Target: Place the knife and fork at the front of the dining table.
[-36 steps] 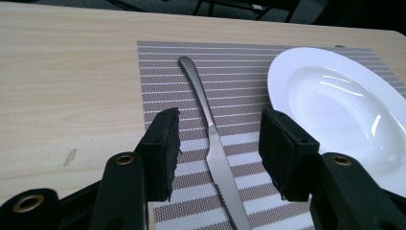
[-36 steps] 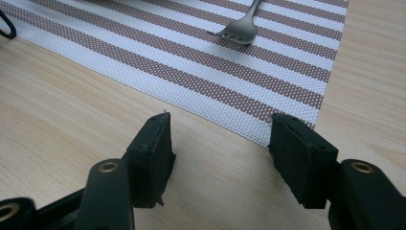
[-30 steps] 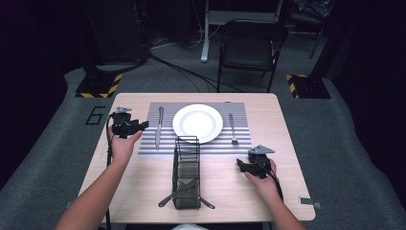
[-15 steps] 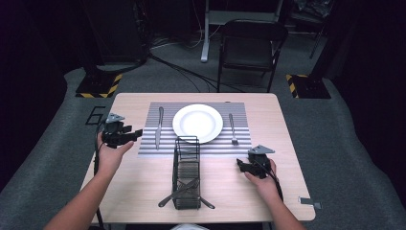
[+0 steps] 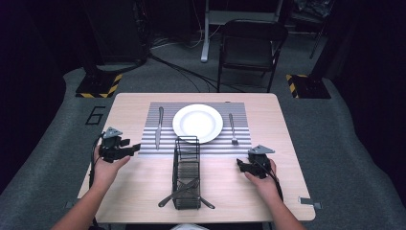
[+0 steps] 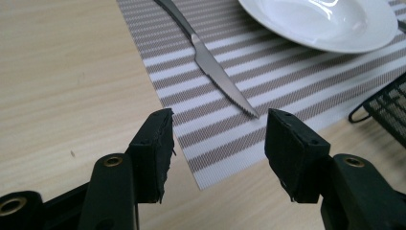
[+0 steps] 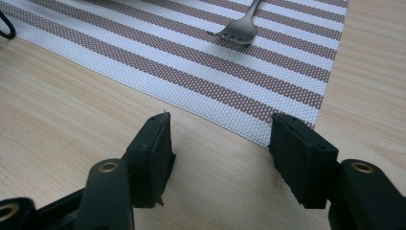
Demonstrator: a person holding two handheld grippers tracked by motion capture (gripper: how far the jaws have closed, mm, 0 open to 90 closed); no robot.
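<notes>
Both my grippers are wide open with nothing in them: left gripper (image 5: 135, 147) at the mat's (image 5: 239, 143) near left corner, pointing at the knife (image 5: 158, 126), right gripper (image 5: 239, 165) just off its near right corner by the fork (image 5: 232, 128). Plate (image 5: 197, 122) sits mid-mat, wire rack (image 5: 186, 171) on the counter (image 5: 287, 191) between my hands.

A large numeral, apparently "6" (image 5: 96, 115), on the grey floor left of the table (image 5: 282, 143)
</notes>
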